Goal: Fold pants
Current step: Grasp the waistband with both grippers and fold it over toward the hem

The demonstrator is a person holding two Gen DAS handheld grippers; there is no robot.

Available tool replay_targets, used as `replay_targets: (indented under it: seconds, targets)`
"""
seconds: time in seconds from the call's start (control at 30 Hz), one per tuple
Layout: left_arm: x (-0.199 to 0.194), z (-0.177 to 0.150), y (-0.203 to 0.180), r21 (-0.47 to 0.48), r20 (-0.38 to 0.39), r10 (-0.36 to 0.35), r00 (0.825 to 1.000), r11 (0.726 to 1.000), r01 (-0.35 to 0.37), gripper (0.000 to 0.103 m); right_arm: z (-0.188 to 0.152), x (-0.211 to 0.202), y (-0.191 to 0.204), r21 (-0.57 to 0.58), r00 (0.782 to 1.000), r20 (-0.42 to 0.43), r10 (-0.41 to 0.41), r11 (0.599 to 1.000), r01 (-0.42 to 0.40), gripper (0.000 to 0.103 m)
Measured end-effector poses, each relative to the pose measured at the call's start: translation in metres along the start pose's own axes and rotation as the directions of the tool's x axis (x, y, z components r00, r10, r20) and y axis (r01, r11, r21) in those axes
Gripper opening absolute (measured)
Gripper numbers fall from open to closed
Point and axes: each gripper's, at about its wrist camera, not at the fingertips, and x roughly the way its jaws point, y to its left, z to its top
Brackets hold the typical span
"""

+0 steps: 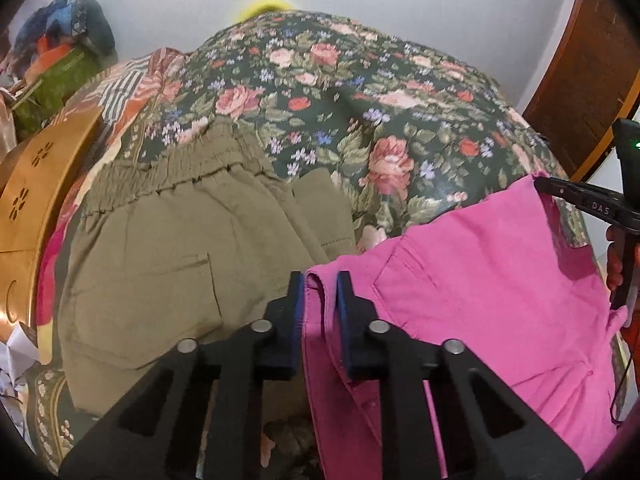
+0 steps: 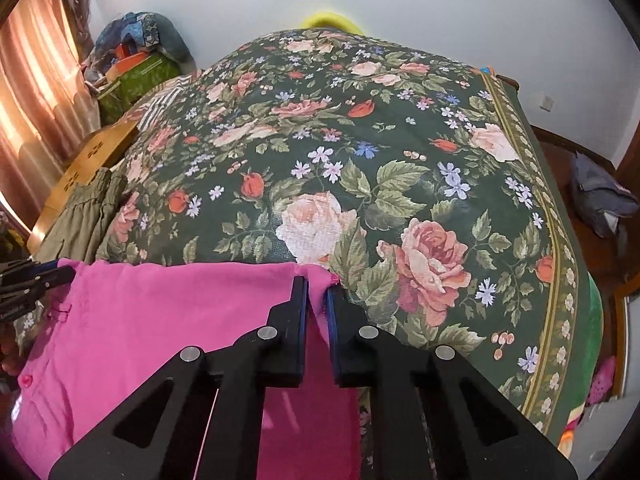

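The pink pants lie at the near edge of a bed covered by a dark green floral bedspread, their waist edge stretched across between the two grippers. The left gripper is pressed together on the left corner of that edge, with a fold of pink cloth pinched between its blue pads. The right gripper is likewise clamped on the right corner, where a small puckered tip of fabric pokes out beyond the fingertips. In the left wrist view the right gripper shows at the far right, its tips biting the pink corner, with part of a hand behind it. To the left of the pink pants, touching or just overlapping them, lies an olive-green pair of pants with an elastic waistband turned toward the far side. Further left stands a wooden piece with flower-shaped cutouts, and beyond it a pile of colourful bundles against the white wall.
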Motion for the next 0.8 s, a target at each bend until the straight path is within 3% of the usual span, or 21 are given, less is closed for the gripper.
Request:
replay_targets:
  seconds: [0.2, 0.43, 0.6, 0.8]
  targets:
    - [-0.046, 0.004, -0.021, 0.064, 0.118, -0.012, 0.993, 0.998, 0.004, 0.011, 0.004, -0.029, 0.002, 0.028, 0.996, 0.089, 0.025, 0.999, -0.027, 0.006]
    - [-0.099, 0.026, -0.025, 0.057, 0.228, -0.035, 0.973, 0.998, 0.023, 0.011, 0.021, -0.086, 0.014, 0.013, 0.974, 0.228, 0.009, 1.0, -0.013, 0.005]
    - [-0.13, 0.029, -0.028, 0.057, 0.272, -0.057, 0.961, 0.997, 0.043, 0.01, 0.025, -0.134, 0.021, 0.019, 0.947, 0.322, 0.02, 0.999, -0.028, 0.005]
    - [-0.158, 0.015, -0.04, 0.106, 0.276, -0.081, 0.958, 0.993, 0.053, 0.01, 0.004, -0.172, 0.034, 0.009, 0.936, 0.349, 0.042, 0.999, -0.048, 0.005]
